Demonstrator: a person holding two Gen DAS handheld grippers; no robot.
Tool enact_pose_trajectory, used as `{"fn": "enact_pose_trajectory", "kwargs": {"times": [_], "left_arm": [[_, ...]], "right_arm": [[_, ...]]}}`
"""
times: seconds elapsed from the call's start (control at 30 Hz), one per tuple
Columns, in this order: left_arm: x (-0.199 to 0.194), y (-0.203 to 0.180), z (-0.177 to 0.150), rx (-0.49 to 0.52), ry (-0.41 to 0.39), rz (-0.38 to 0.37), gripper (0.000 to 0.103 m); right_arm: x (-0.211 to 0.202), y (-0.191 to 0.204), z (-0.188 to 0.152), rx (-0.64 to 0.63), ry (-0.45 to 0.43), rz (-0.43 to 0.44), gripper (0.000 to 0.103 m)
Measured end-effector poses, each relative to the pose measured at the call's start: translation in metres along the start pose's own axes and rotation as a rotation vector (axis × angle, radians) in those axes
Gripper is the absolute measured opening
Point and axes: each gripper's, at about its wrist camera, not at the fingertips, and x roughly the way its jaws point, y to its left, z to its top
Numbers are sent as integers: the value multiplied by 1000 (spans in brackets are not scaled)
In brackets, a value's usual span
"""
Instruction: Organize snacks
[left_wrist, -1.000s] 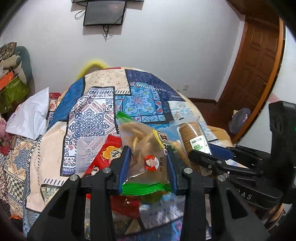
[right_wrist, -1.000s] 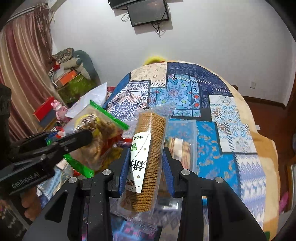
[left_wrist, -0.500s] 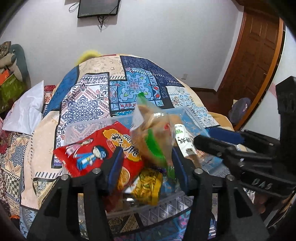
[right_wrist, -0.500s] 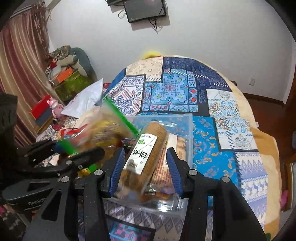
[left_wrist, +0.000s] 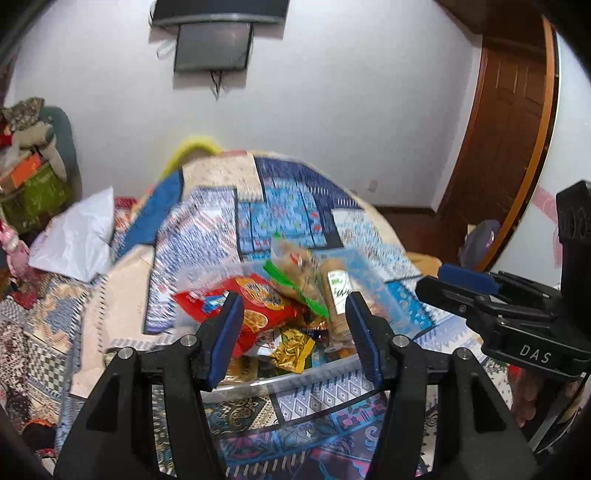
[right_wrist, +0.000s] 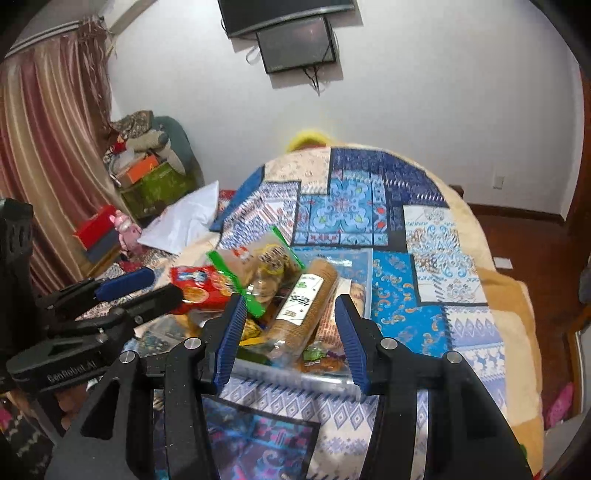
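A clear plastic bin (left_wrist: 314, 369) (right_wrist: 364, 273) on the patterned bedspread holds several snacks. In it lie a clear bag with green edges (left_wrist: 295, 273) (right_wrist: 255, 266), a round cracker sleeve (left_wrist: 338, 291) (right_wrist: 306, 302), a red snack bag (left_wrist: 243, 306) (right_wrist: 199, 288) and a small yellow packet (left_wrist: 291, 349). My left gripper (left_wrist: 293, 332) is open and empty, just above the bin's near rim. My right gripper (right_wrist: 290, 332) is open and empty over the cracker sleeve. Each gripper shows in the other's view, the right (left_wrist: 454, 284) and the left (right_wrist: 125, 291).
The bed (right_wrist: 436, 258) is covered with a blue patchwork spread. A white pillow (left_wrist: 74, 240) lies at the left. Boxes and clutter (right_wrist: 147, 173) stand by the curtain. A wooden door (left_wrist: 509, 122) is at the right. A wall screen (right_wrist: 295, 40) hangs above.
Both grippers opened and let go: the green-edged bag and the cracker sleeve dropped into the bin. Both grippers pulled back and up from the bin.
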Motion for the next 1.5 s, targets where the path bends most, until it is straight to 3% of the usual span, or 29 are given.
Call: {"fn": "enact_pose_trajectory", "kwargs": {"times": [0.1, 0.23, 0.53, 0.67, 0.8, 1.5], "left_arm": [[-33, -7, 2, 5, -68, 23, 60], [-74, -17, 1, 21, -160, 63, 70], [-139, -36, -18, 30, -315, 115, 93], [-144, -36, -26, 14, -317, 107, 96], [-145, -34, -33, 2, -306, 97, 96], [-143, -33, -44, 12, -282, 102, 96]], "right_arm": [[-27, 9, -2, -15, -54, 3, 47], [-63, 23, -6, -45, -130, -3, 62], [-126, 50, -25, -80, -288, -23, 85], [-130, 55, -32, -94, -301, -42, 90], [-129, 54, -41, -73, -316, -64, 101], [-131, 56, -54, -72, -297, -66, 101]]}}
